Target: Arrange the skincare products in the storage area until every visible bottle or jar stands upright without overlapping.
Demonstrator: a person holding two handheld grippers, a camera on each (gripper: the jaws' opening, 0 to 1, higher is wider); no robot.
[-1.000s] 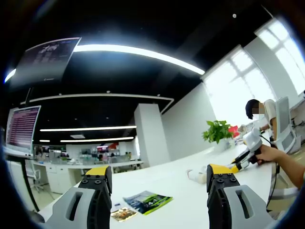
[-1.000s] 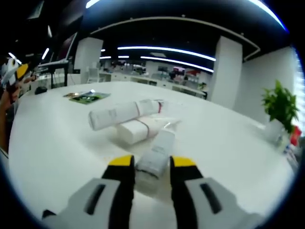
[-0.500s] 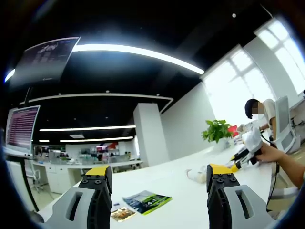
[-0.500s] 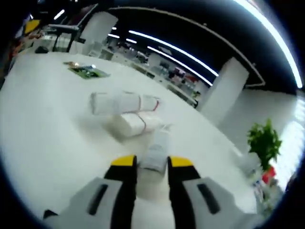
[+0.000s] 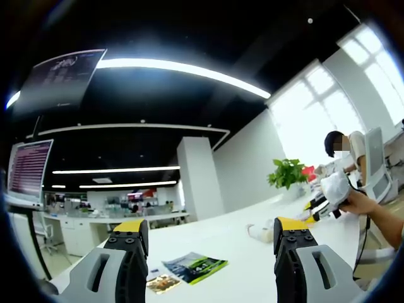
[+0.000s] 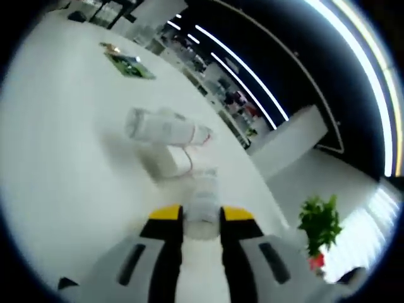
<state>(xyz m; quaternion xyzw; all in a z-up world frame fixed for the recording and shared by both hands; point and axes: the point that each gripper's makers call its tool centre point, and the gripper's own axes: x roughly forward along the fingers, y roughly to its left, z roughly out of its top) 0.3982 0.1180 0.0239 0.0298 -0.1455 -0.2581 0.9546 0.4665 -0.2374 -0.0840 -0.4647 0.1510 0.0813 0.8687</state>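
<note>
Up in the left gripper view, the left tongs are wide open and hold nothing. Below them sits the white bench with a green booklet on it. Far to the right, a hand holds the other tongs.

Now the right gripper view. The right tongs squeeze a white bottle. Two more white tubes lie on their sides on the bench, just past it. A green plant stands far off.

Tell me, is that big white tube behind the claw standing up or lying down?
Lying down. The big white tube rests on its side across a second white product on the table.
</note>
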